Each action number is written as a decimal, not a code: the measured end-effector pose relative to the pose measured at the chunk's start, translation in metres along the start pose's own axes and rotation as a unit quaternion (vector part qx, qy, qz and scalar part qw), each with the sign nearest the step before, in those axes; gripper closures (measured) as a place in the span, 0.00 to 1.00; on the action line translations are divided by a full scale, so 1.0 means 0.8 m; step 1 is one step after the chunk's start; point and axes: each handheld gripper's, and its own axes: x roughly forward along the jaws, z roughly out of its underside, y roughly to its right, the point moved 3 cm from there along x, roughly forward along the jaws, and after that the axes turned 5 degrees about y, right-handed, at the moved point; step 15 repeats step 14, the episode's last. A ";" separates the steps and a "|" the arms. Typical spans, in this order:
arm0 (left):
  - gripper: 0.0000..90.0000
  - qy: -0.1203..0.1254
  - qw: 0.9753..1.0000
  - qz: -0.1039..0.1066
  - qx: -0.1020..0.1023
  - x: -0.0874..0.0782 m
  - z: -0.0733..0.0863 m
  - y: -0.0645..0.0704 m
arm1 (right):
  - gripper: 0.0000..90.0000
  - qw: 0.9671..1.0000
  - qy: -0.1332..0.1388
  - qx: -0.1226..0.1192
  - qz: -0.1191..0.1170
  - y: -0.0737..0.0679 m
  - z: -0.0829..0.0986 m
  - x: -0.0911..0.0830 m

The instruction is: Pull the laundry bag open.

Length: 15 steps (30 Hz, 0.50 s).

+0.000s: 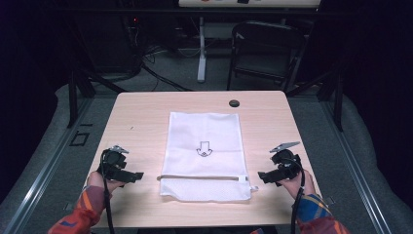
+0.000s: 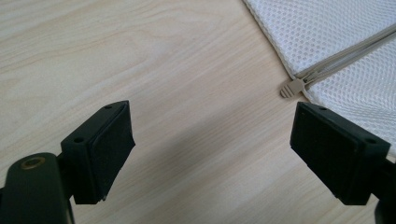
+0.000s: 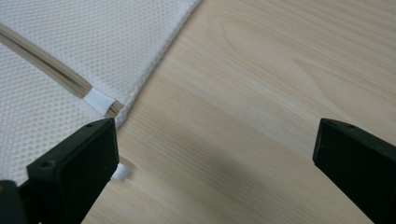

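Both grippers (image 1: 139,175) (image 1: 262,176) gape empty over a pale wooden table (image 1: 141,109) flanking a mesh bag (image 1: 204,156).

Black handheld grippers, bright plaid sleeves

Left gripper (image 1: 138,175) and right gripper (image 1: 263,176): grey top plates, black cables, screwed square pads (image 2: 112,142); orange-blue-red cuffs (image 1: 92,200).

The pale wood worktop (image 1: 136,122) has a small black round cap (image 1: 234,103) set near its far edge. Beyond it, on the grey floor (image 1: 170,68), stand a dark folding chair (image 1: 265,48) and the white leg (image 1: 201,48) of another desk, with cables trailing nearby.
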 end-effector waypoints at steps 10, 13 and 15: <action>0.12 -0.014 1.000 0.005 0.001 0.009 -0.001 0.001 | 0.00 1.000 -0.025 0.014 0.007 0.019 0.023 0.004; 0.12 -0.019 1.000 0.007 0.003 0.013 -0.001 0.001 | 0.00 0.999 -0.030 0.015 0.003 0.019 0.024 0.008; 0.12 -0.022 1.000 0.008 0.001 0.014 0.000 0.001 | 0.00 0.999 -0.032 0.015 0.002 0.019 0.024 0.008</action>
